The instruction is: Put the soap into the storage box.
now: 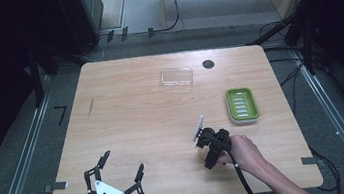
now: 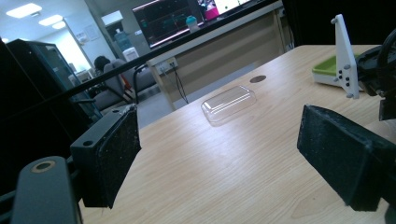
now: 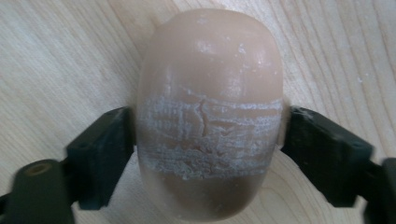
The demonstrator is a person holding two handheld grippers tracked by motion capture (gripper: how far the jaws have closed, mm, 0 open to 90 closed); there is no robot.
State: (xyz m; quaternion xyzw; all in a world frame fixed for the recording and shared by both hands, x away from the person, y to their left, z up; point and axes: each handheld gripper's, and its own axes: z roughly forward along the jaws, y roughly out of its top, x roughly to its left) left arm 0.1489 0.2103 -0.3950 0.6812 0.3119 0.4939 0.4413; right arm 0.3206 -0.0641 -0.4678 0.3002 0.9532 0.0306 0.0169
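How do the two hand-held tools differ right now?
The left tool has its jaws spread wide with nothing between them; the right tool is shut on a tan soap bar. The left tool sits at the table's near edge, while the right tool is farther in, near the green soap dish. Both are black, and a person holds each.

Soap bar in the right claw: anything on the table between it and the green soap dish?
Nothing visible. The right claw has its jaws closed on the sides of the soap bar, low over the table. The green soap dish sits just beyond it to the right, with bare wood between. The clear plastic lid lies farther back, off that path.
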